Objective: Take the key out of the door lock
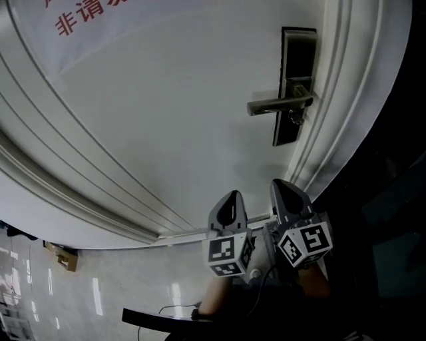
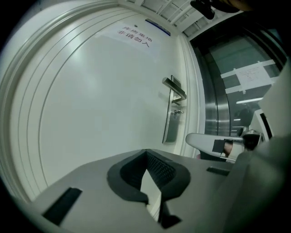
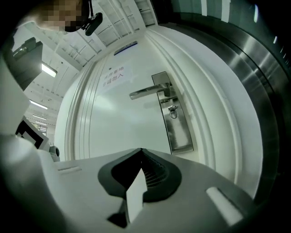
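A dark lock plate with a metal lever handle sits on the white door. A small key with a ring sticks out of the plate just under the handle. Both grippers hang low and well short of the lock. My left gripper and right gripper sit side by side, both shut and holding nothing. In the left gripper view the key lies far beyond the shut left gripper. In the right gripper view the key hangs below the handle, above the right gripper.
A paper sign with red characters is stuck on the door's upper left. Raised door mouldings curve past the grippers. A dark steel frame borders the door on the right. A cardboard box lies on the glossy floor.
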Action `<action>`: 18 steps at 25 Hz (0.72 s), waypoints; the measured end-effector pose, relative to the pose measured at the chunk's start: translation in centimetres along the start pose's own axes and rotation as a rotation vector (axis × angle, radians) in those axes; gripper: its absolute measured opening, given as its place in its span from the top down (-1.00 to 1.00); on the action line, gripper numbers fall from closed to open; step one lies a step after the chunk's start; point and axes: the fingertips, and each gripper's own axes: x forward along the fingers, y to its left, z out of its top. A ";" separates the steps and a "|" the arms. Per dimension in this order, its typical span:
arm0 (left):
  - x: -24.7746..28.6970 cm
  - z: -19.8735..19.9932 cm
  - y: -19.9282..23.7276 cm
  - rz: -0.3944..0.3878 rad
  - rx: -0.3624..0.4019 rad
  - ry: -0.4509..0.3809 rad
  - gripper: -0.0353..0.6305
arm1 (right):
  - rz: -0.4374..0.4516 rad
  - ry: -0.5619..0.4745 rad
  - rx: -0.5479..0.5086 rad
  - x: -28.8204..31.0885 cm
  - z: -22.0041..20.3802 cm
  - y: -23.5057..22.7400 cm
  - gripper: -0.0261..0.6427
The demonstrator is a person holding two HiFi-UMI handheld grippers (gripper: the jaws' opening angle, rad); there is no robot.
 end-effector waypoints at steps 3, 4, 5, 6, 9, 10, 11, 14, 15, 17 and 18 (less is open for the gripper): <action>-0.3 0.1 0.5 0.025 0.006 -0.004 0.89 | 0.021 -0.007 0.010 0.3 0.0 0.2 0.92; -0.3 0.3 0.5 0.029 0.011 -0.006 0.89 | 0.026 -0.008 0.011 0.5 0.0 0.3 0.92; -0.3 0.5 0.6 0.031 0.016 -0.009 0.89 | 0.031 -0.013 0.012 0.6 0.1 0.4 0.92; -0.3 0.8 0.7 0.031 0.022 -0.012 0.89 | 0.034 -0.021 0.012 0.8 0.2 0.5 0.92; -0.1 1.6 1.2 0.030 0.031 -0.019 0.89 | 0.037 -0.054 0.002 1.2 1.0 0.6 0.92; 0.0 1.9 1.4 0.030 0.031 -0.020 0.89 | 0.036 -0.068 -0.002 1.3 1.4 0.6 0.92; 0.2 2.2 1.5 0.028 0.032 -0.021 0.89 | 0.035 -0.082 -0.010 1.4 1.7 0.5 0.92; 0.9 2.6 1.3 0.009 0.042 -0.025 0.89 | 0.048 -0.106 -0.062 1.5 2.5 0.4 0.91; 1.1 2.7 1.2 0.002 0.045 -0.027 0.89 | 0.055 -0.105 -0.078 1.5 2.6 0.3 0.89; 1.3 3.0 1.1 -0.007 0.050 -0.035 0.89 | 0.054 -0.103 -0.112 1.3 2.7 -0.1 0.88; 1.4 3.0 1.1 -0.011 0.052 -0.037 0.89 | 0.045 -0.105 -0.139 1.3 2.9 -0.4 0.87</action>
